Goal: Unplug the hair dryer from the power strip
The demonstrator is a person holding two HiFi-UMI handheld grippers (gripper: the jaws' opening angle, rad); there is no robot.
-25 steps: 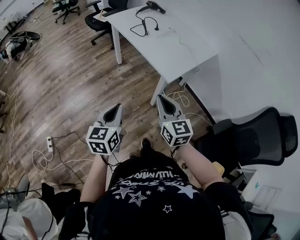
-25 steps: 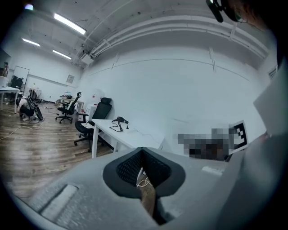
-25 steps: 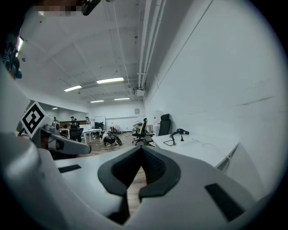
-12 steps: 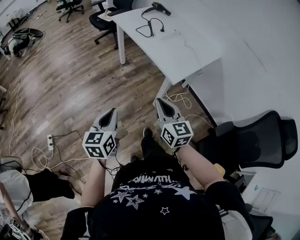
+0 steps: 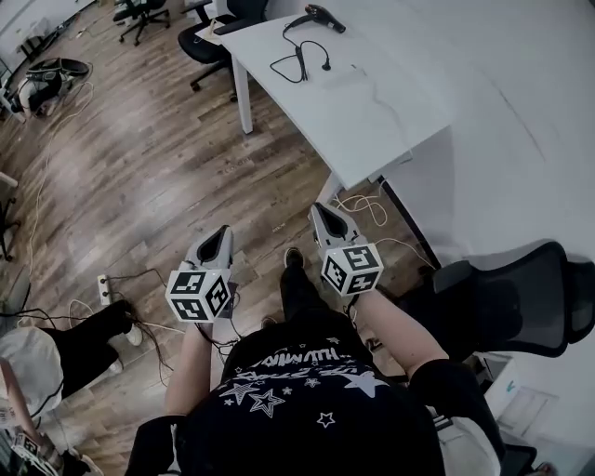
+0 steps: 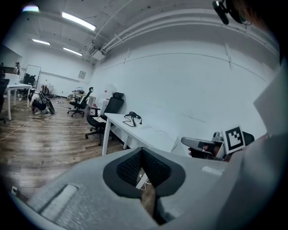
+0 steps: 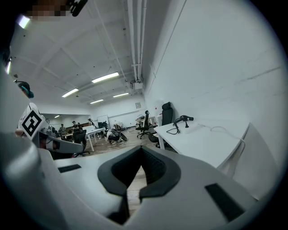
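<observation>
Fingers (image 6: 129, 168) together on left gripper (image 5: 224, 231), right gripper (image 5: 316, 208); desk (image 5: 372, 102) slightly nearer

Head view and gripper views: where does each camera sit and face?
Head view: on the person's head, looking steeply down at wood floor and white desk; shows both forearms, left gripper and right gripper.
Left gripper view: on the left gripper, facing the desk past its shut, empty jaws; right gripper at right.
Right gripper view: on the right gripper, jaws shut and empty, facing the same desk; left gripper at left.
Shared: all three show the hair dryer on the desk.
</observation>
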